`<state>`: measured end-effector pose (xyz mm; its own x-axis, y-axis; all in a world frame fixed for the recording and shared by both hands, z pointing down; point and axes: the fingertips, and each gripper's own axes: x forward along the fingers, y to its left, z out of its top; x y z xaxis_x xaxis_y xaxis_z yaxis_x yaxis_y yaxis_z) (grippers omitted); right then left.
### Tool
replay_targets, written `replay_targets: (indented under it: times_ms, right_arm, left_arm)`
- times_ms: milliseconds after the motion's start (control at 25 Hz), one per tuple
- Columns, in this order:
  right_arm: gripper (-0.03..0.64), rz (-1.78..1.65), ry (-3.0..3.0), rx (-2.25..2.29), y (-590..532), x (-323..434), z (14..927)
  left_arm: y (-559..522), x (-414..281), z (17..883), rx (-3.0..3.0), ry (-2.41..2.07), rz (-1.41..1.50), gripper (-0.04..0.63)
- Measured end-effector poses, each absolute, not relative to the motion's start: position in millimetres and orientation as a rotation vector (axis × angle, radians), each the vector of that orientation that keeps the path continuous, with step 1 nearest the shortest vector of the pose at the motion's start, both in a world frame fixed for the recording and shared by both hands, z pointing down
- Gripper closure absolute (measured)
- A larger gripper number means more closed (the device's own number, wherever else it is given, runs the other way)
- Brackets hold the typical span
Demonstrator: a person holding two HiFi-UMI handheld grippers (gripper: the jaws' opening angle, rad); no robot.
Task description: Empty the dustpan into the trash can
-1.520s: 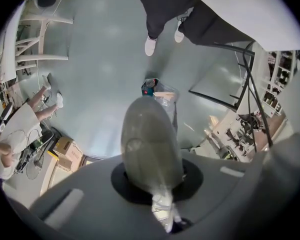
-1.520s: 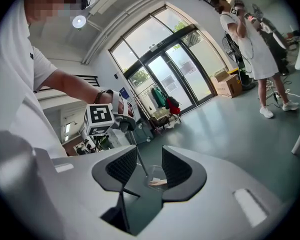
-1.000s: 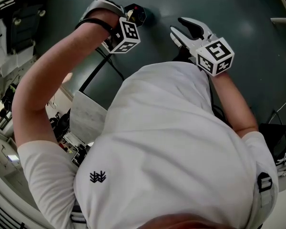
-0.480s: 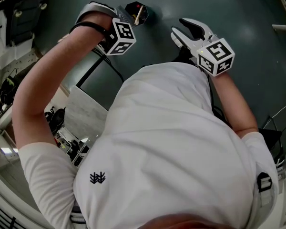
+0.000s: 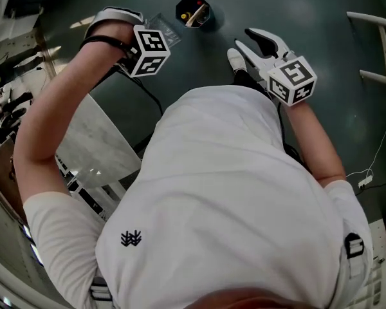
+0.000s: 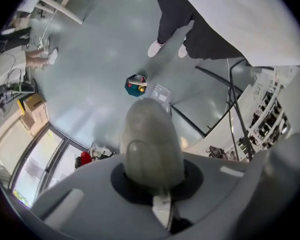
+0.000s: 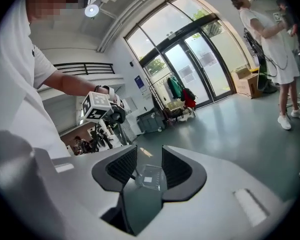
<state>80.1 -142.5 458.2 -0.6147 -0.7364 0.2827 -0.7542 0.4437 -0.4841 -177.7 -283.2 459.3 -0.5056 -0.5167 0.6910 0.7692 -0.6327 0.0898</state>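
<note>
My left gripper (image 5: pixel 143 32) is raised at the upper left of the head view and is shut on the grey rounded handle (image 6: pixel 151 139) of a clear dustpan. The clear pan (image 6: pixel 160 91) hangs out past the handle, its edge (image 5: pixel 164 29) showing beside the marker cube. A small dark trash can (image 5: pixel 193 11) stands on the floor below, with yellow and red bits inside; in the left gripper view the trash can (image 6: pixel 136 85) lies just left of the pan's far end. My right gripper (image 5: pixel 253 41) is held out to the right, open and empty, level with the left one (image 7: pixel 97 106).
A pale slab table (image 5: pixel 93 147) on a dark frame stands at the left. My own shoes (image 6: pixel 156 48) are on the grey floor near the can. A white rail (image 5: pixel 373 44) and a cable (image 5: pixel 373 166) lie to the right. A person (image 7: pixel 270 44) stands by glass doors.
The left gripper with the dustpan has moved left and a little up, so the trash can now shows whole beside it. The right gripper has hardly moved.
</note>
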Motion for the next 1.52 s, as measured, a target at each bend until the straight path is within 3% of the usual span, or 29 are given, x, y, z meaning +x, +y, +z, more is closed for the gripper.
replay_targets:
  times_ms: [640,1040,1520]
  right_arm:
    - [0.479,0.660,-2.635,0.991,-58.9,-78.2,435.7]
    - [0.503,0.590,-2.602,0.888,23.4,-139.2,413.7]
    - [0.512,0.537,-2.589,0.829,59.2,-179.0,402.2]
  left_arm:
    - [-109.1,-403.0,481.7,-1.413,-0.008,-2.398,0.538]
    - [13.5,-447.0,494.7,-1.811,0.297,-2.357,0.538]
    - [88.4,-460.5,512.9,-2.104,0.558,-2.272,0.538]
